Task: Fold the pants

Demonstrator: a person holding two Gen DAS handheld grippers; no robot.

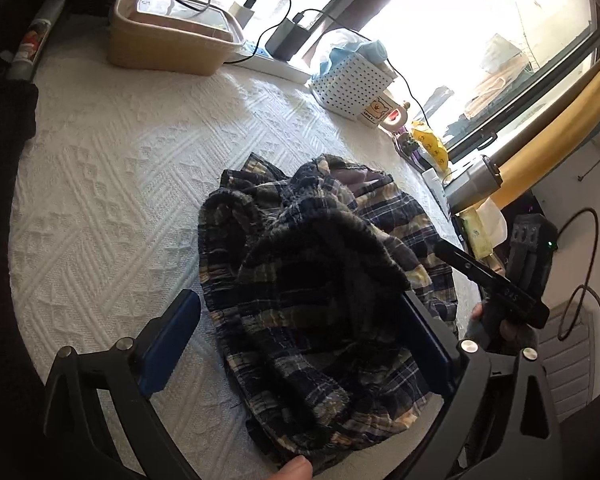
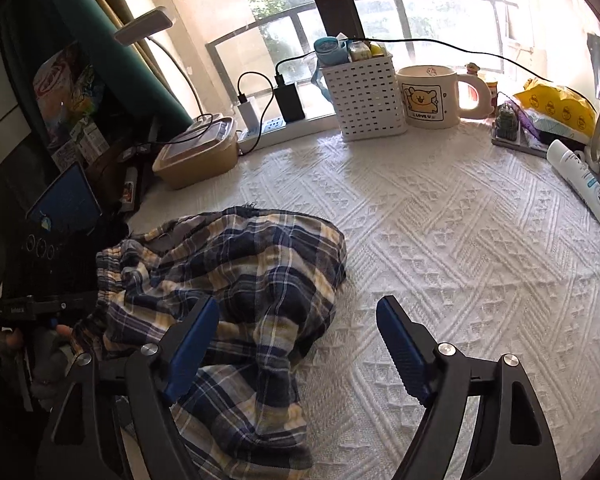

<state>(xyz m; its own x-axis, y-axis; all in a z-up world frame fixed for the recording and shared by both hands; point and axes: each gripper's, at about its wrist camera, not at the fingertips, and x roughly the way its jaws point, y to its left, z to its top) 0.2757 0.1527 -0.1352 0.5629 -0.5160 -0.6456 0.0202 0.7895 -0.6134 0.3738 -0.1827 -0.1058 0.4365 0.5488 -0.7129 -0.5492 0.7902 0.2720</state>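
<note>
Plaid pants in dark blue, yellow and white lie crumpled in a heap on a white textured tablecloth. My left gripper is open, its blue pads on either side of the heap and just above it. In the right wrist view the pants lie at the left, elastic waistband toward the table's left edge. My right gripper is open; its left finger hangs over the cloth, its right finger over the bare tablecloth. Neither holds anything.
Along the window side stand a tan lidded box, a power strip with chargers, a white perforated basket, a cartoon mug, a yellow bag and a white tube. The other hand-held device shows at the table's right edge.
</note>
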